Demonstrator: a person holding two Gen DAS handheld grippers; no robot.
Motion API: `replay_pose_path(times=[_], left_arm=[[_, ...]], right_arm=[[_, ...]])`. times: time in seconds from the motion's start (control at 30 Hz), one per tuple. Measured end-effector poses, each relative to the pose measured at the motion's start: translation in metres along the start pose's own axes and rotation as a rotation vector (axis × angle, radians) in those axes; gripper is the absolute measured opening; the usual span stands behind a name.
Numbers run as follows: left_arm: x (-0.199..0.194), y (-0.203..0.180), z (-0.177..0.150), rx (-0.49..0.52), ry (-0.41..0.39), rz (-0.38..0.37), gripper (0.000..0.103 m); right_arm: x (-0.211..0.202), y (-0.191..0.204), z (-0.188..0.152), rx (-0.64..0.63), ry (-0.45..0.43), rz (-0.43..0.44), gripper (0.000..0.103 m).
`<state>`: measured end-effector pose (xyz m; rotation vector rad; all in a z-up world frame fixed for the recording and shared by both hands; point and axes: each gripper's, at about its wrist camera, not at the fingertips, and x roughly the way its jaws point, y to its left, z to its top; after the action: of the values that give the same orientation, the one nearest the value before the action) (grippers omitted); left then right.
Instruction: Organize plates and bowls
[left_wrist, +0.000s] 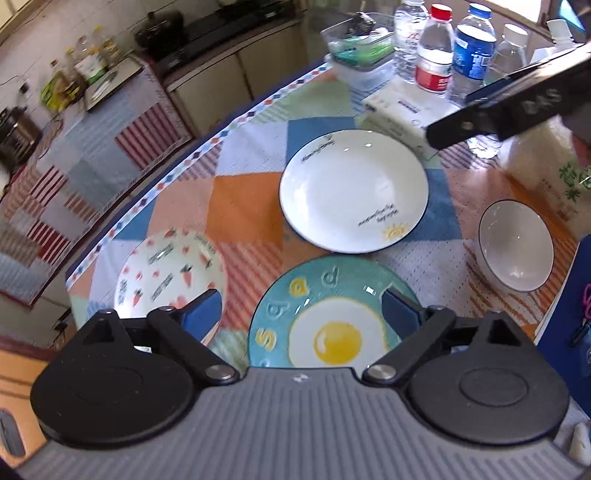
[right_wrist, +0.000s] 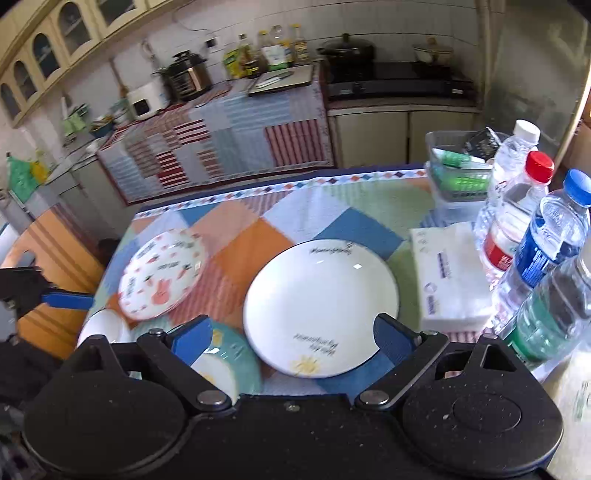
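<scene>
On the tablecloth, white plate (right_wrist: 320, 306) lies flat; left gripper (left_wrist: 301, 314) and right gripper (right_wrist: 293, 341) gape wide, empty.

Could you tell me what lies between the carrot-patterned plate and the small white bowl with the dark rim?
In the left wrist view, the teal fried-egg plate sits between the carrot-patterned plate and the dark-rimmed white bowl, apart from both.
</scene>
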<state>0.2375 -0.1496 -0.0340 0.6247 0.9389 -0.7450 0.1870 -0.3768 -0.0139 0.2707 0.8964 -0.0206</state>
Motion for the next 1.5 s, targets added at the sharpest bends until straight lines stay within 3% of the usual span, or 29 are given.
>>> replay_pose_path(times=[0.13, 0.33, 0.53, 0.73, 0.83, 0.9, 1.03, 1.13, 1.3, 1.37, 1.43, 1.5], left_arm=[[0.037, 0.004, 0.018, -0.035, 0.017, 0.009, 0.095], [0.101, 0.012, 0.041, -0.12, 0.054, -0.001, 0.095], [0.15, 0.013, 0.048, -0.173, 0.093, -0.031, 0.092], [0.172, 0.021, 0.045, -0.262, 0.111, -0.072, 0.09], [0.174, 0.025, 0.044, -0.284, 0.092, -0.077, 0.081], [0.175, 0.028, 0.043, -0.316, 0.068, -0.07, 0.077], [0.179, 0.033, 0.04, -0.334, 0.069, -0.1, 0.063], [0.187, 0.037, 0.036, -0.362, 0.09, -0.12, 0.051], [0.193, 0.045, 0.028, -0.434, 0.102, -0.192, 0.049], [0.195, 0.048, 0.026, -0.476, 0.086, -0.213, 0.038], [0.194, 0.048, 0.025, -0.517, 0.07, -0.258, 0.02], [0.191, 0.044, 0.026, -0.529, 0.068, -0.227, 0.021]], right_arm=[[0.037, -0.039, -0.001, 0.176, 0.023, -0.041, 0.096], [0.09, -0.08, -0.01, 0.41, 0.089, -0.002, 0.092], [0.127, -0.081, -0.022, 0.397, 0.142, -0.056, 0.085], [0.139, -0.08, -0.034, 0.37, 0.148, -0.044, 0.058], [0.141, -0.079, -0.04, 0.362, 0.147, -0.053, 0.038], [0.141, -0.083, -0.044, 0.379, 0.145, -0.067, 0.019], [0.138, -0.1, -0.051, 0.472, 0.132, -0.004, 0.014], [0.138, -0.099, -0.051, 0.454, 0.133, -0.001, 0.015], [0.144, -0.106, -0.048, 0.5, 0.153, 0.024, 0.018], [0.146, -0.108, -0.048, 0.526, 0.133, 0.026, 0.018], [0.145, -0.104, -0.048, 0.495, 0.124, 0.008, 0.016], [0.139, -0.094, -0.046, 0.407, 0.106, 0.001, 0.016]])
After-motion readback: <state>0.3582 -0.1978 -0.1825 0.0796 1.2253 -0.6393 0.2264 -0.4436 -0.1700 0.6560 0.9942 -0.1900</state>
